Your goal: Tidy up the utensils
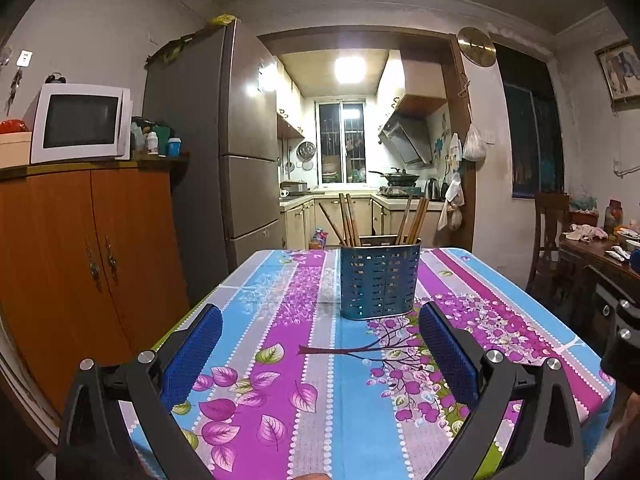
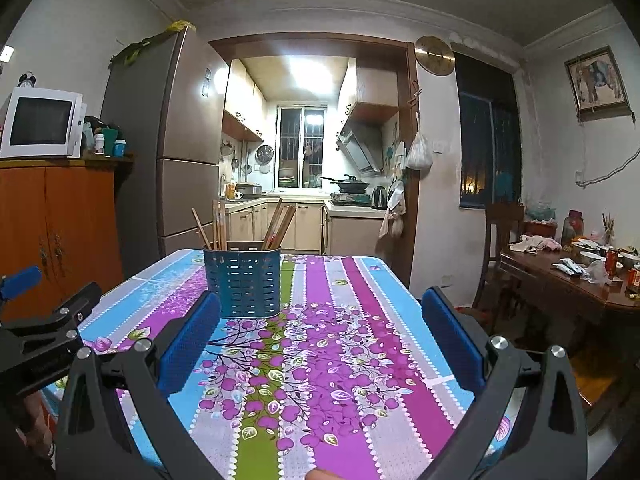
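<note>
A blue perforated utensil holder (image 1: 379,280) stands on the floral tablecloth (image 1: 280,360), with several wooden chopsticks (image 1: 349,220) upright in it in two bunches. It also shows in the right wrist view (image 2: 243,283), left of centre. My left gripper (image 1: 320,320) is open and empty, held above the table just short of the holder. My right gripper (image 2: 320,312) is open and empty, to the right of the holder. The left gripper's body shows at the left edge of the right wrist view (image 2: 48,332).
An orange cabinet (image 1: 80,260) with a microwave (image 1: 80,122) stands left of the table, then a fridge (image 1: 224,152). A wooden side table (image 2: 580,280) with bowls and clutter, and a chair (image 2: 500,240), stand to the right. The kitchen lies beyond.
</note>
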### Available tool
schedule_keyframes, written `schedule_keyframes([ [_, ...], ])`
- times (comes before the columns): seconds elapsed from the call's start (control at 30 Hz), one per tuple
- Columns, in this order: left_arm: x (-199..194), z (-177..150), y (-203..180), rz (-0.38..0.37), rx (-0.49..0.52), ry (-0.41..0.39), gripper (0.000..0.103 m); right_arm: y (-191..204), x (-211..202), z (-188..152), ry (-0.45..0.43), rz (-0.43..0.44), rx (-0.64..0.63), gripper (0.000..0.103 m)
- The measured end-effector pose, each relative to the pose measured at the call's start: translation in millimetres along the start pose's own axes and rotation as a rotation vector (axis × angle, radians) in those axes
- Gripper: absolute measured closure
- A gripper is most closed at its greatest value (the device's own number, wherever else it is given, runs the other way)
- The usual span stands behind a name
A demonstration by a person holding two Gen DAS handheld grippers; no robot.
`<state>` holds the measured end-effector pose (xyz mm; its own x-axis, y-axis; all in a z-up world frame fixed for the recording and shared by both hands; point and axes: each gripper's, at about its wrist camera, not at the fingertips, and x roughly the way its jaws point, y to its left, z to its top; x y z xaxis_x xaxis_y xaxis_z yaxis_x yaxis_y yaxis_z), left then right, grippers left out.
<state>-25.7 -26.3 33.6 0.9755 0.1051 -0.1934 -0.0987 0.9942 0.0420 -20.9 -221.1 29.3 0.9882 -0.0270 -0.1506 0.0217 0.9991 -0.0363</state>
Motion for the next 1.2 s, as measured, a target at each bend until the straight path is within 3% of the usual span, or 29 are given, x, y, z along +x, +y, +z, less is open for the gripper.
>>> schedule_keyframes([
  [0.5,-5.1,1.7,5.2,0.036,0.003,-0.029,0.005,-3.7,0.2,-0.7,-0.009,-0.024,-0.012,0.006],
  [1.2,-4.3,0.0,6.7,0.031,0.011,-0.018,0.005,2.7,2.7,-3.6,0.007,-0.017,-0.013,0.006],
])
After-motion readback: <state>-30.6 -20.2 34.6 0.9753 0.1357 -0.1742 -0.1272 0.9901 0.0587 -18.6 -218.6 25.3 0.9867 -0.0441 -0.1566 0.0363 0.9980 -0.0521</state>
